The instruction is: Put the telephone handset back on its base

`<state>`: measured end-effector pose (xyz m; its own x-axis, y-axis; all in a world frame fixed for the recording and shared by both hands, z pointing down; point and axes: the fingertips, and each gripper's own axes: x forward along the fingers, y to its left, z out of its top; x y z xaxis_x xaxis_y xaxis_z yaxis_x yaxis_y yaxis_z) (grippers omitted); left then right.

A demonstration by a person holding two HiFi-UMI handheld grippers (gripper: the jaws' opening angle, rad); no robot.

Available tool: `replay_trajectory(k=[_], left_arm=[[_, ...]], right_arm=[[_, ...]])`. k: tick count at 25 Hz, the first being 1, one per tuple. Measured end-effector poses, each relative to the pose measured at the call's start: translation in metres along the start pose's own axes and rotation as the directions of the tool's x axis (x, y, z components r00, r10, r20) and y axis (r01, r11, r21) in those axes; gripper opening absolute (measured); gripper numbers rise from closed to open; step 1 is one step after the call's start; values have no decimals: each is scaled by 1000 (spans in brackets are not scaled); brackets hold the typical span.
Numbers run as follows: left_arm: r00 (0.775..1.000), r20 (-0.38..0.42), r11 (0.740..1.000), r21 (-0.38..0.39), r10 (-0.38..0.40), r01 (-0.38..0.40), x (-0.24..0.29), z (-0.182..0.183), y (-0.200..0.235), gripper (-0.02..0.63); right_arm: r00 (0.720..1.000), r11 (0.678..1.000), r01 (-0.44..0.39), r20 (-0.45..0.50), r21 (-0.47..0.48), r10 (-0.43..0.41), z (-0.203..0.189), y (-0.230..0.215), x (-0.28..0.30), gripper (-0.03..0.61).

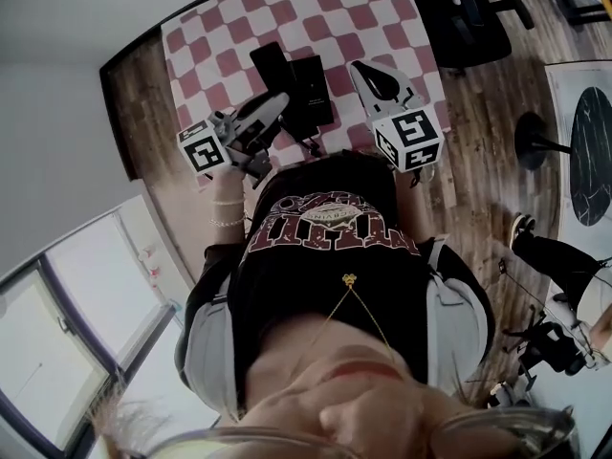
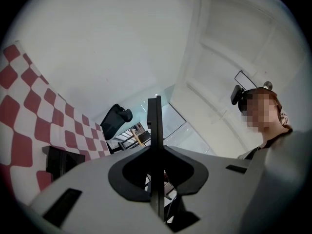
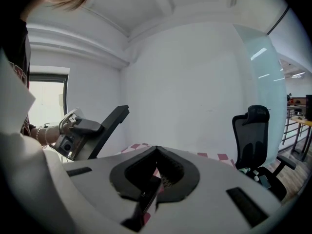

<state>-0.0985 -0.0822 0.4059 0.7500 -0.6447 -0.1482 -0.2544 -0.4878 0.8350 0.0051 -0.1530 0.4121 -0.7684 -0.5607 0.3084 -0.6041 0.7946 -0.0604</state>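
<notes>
Black plastic on red-and-white check: in the head view the telephone lies mid-surface as two dark slabs side by side. The narrower slab, judged to be the handset [image 1: 272, 63], lies at 10 o'clock of the wider one, judged to be the base [image 1: 312, 90]. They are touching or nearly so (the line between them cannot be resolved). The handset's long axis runs from 11 to 5 o'clock.

The left tool [image 1: 280, 99] points toward 1 o'clock, and the handset lies near it at 12 o'clock. The right tool [image 1: 360, 68] stands just beside the base at 3 o'clock and points toward 11 o'clock. The left tool is the nearer to the handset. Each tool's own view shows its jaws pressed together with nothing between them.

Bare checked surface [image 1: 373, 8] extends beyond the telephone toward 12 and 1 o'clock, which leaves room to lift and swing. The surface's dark rim runs at 9 o'clock, beyond the left tool. An office chair [image 1: 459, 17] stands off the surface at 2 o'clock, well apart. The coming move likely requires the left tool to spread its jaws and take the handset across its narrow width.
</notes>
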Motion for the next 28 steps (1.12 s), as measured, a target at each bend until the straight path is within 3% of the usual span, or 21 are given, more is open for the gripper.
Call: replay_trajectory(k=[9, 28], left_arm=[[999, -34, 1000, -22, -21, 20, 2, 3, 6, 80], [997, -75, 995, -96, 13, -20, -9, -11, 49, 80]], right_arm=[[999, 1000, 29, -13, 2, -29, 0, 1, 3, 14], [996, 996, 80, -52, 28, -78, -16, 4, -2, 14]])
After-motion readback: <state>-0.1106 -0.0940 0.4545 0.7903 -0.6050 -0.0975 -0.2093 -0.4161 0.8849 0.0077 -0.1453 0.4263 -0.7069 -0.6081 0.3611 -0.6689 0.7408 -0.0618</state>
